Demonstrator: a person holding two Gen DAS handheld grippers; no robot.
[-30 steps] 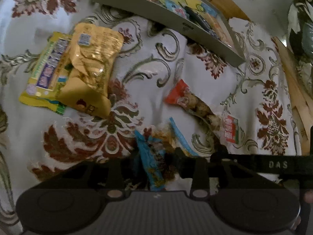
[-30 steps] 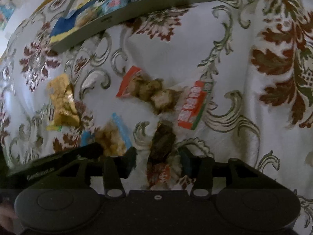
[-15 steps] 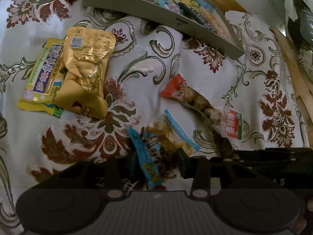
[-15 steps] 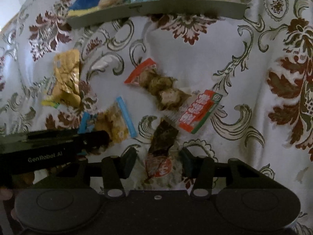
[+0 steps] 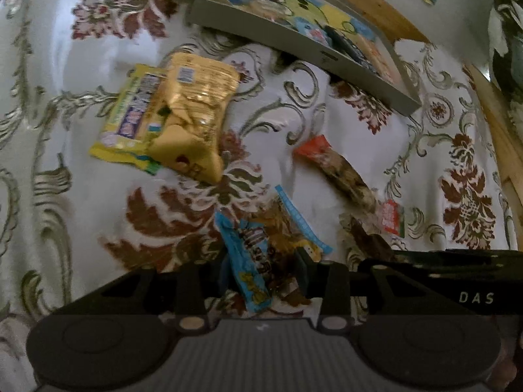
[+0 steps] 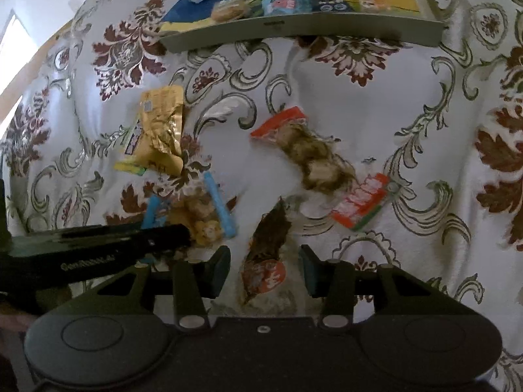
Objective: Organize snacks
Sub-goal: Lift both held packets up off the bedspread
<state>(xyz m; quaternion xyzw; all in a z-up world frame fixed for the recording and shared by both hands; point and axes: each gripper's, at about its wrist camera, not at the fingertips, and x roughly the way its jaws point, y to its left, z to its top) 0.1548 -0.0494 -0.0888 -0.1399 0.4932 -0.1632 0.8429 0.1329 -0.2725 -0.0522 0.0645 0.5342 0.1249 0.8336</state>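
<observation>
Both packets are thin, slippery film lying flat on a soft patterned cloth (image 6: 343,104), so a claw closing now could pinch fabric along with a wrapper, or let it slide out. The left claw (image 5: 261,269) is low, its fingers spread around the blue packet (image 5: 251,261), apparently not yet squeezing. The right claw (image 6: 264,269) is also low and spread wide either side of the brown packet (image 6: 266,248). The tray (image 6: 294,31) of sorted snacks waits at the far edge, well apart.

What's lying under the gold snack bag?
A yellow packet with purple print lies under the gold bag, sticking out along one side. Anything else beneath is covered.
</observation>
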